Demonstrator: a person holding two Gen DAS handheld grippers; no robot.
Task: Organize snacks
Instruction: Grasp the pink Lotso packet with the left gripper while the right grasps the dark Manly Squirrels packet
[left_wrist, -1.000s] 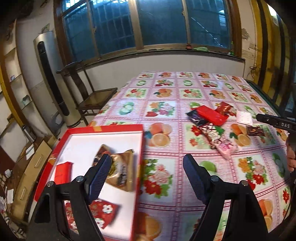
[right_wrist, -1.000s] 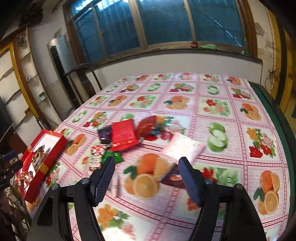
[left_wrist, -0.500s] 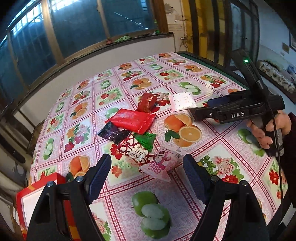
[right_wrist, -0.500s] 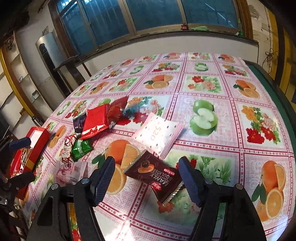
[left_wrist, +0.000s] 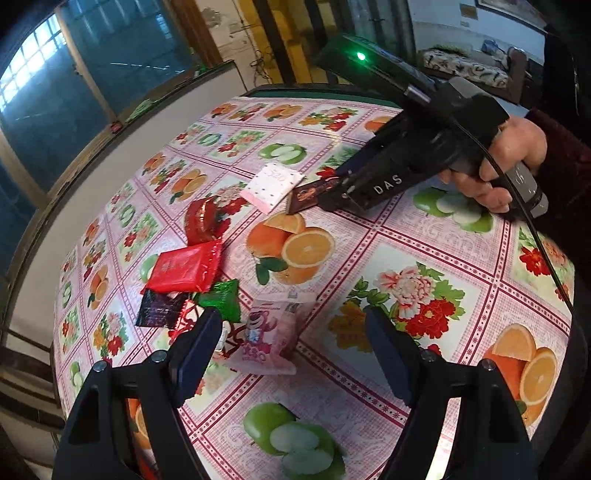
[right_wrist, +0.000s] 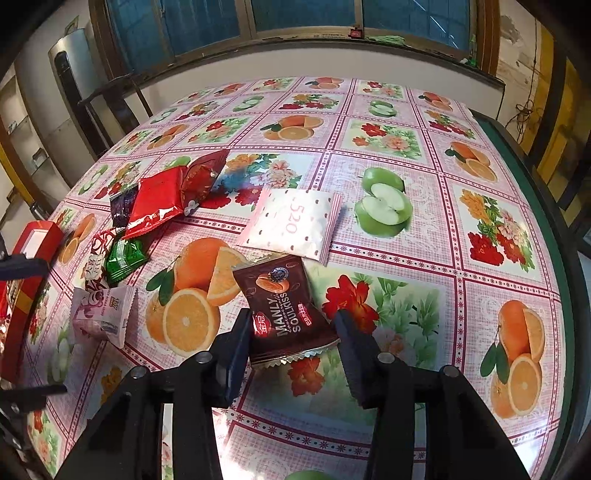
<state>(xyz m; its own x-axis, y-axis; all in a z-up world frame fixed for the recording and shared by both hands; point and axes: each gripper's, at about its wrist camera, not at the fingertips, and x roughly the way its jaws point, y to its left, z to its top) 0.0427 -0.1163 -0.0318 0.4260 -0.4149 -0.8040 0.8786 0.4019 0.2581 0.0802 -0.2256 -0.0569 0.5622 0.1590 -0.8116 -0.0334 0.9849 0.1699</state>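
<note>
Several snack packets lie on the fruit-print tablecloth. My right gripper (right_wrist: 291, 328) is open around a brown "Manly Soulkiss" packet (right_wrist: 286, 314), its jaws on either side of it; the packet also shows in the left wrist view (left_wrist: 314, 192). A white "520" packet (right_wrist: 293, 225) lies just beyond. My left gripper (left_wrist: 291, 343) is open over a pink bear packet (left_wrist: 269, 336), also in the right wrist view (right_wrist: 103, 310). A red packet (left_wrist: 184, 267), a green one (left_wrist: 221, 299), a dark one (left_wrist: 159, 310) and a dark red one (left_wrist: 203, 219) lie to its left.
A red box (right_wrist: 27, 273) with a white inside stands at the table's left edge. The right gripper body and the hand holding it (left_wrist: 506, 162) cross the right of the left wrist view. A chair (right_wrist: 107, 107) and windows stand behind the table.
My left gripper has swung from the red box to the pink bear packet. My right gripper has closed in on the brown packet, which now sits between its jaws.
</note>
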